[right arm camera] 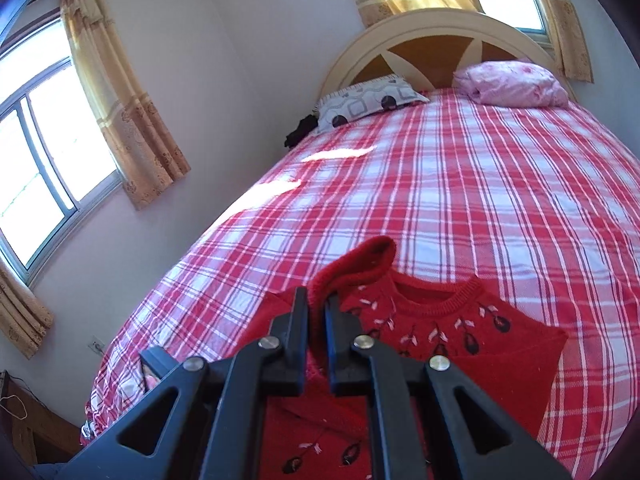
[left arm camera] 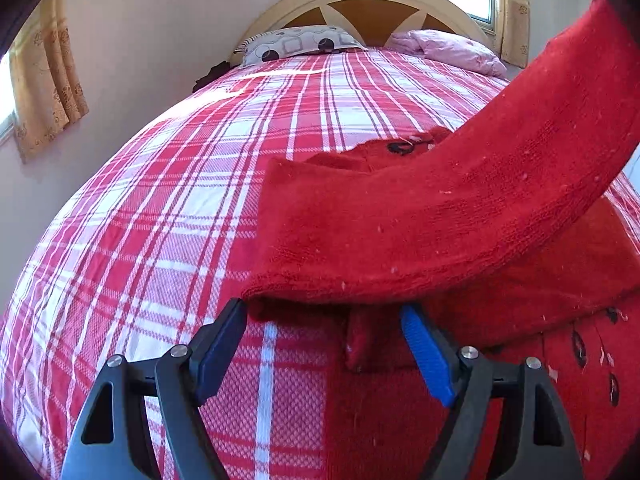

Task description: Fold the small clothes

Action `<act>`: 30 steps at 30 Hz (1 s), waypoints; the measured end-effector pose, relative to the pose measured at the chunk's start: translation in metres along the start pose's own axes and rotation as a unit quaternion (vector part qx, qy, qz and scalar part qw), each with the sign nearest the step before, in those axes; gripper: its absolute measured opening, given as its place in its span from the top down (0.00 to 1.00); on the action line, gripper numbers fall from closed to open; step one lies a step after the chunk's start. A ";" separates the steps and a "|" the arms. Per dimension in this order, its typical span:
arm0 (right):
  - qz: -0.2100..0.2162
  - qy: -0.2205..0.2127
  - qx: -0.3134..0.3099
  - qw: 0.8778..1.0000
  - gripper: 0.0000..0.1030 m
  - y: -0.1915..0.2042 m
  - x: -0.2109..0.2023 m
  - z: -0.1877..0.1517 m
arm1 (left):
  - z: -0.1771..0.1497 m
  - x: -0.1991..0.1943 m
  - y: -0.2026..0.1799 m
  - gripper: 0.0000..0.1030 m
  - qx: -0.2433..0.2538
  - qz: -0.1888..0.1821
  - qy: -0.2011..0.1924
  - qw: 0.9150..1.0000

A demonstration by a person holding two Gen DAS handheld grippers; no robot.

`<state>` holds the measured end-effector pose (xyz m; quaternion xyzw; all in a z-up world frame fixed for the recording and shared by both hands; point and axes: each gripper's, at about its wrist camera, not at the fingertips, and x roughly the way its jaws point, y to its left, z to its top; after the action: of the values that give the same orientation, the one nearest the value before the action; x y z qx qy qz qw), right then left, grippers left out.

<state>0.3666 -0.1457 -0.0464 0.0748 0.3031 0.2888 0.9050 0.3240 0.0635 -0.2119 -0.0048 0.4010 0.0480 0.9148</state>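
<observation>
Left wrist view: your left gripper (left arm camera: 324,344) stands spread wide, grasping nothing, low over the plaid bedspread (left arm camera: 160,220) at the near edge of the red sweater (left arm camera: 560,360). The sleeve (left arm camera: 460,216) arcs overhead, lifted from the right. Keep these fingers clear of the cloth, or press the shoulder fold line so the body does not drag.

Right wrist view: your right gripper (right arm camera: 318,320) is clenched on the sleeve cuff (right arm camera: 360,264), above the sweater's embroidered chest (right arm camera: 460,332), which lies flat on the bed. Carry the cuff across the chest, lower it flat, and let go only once it is lying down.
</observation>
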 end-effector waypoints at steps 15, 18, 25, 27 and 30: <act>0.023 -0.014 -0.046 0.999 0.90 0.043 0.003 0.015 | 0.006 0.018 0.046 0.23 -0.136 0.013 0.029 0.990; 0.013 -0.015 -0.049 0.999 0.90 0.032 -0.003 0.008 | 0.002 0.025 0.052 0.23 -0.133 0.011 0.043 0.990; -0.031 0.015 -0.017 0.999 0.90 -0.025 0.003 -0.029 | 0.000 0.022 0.041 0.23 -0.105 0.012 0.041 0.994; -0.045 0.022 -0.006 0.999 0.90 -0.045 0.001 -0.043 | -0.001 0.016 0.043 0.23 -0.109 0.007 0.037 0.993; -0.055 0.029 0.025 0.998 0.90 -0.075 -0.001 -0.059 | -0.003 -0.001 0.045 0.23 -0.107 0.007 0.007 0.994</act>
<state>0.3663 -0.2104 -0.1168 0.0723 0.3400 0.2326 0.9083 0.3171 0.1080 -0.2123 -0.1005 0.4003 0.0971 0.9057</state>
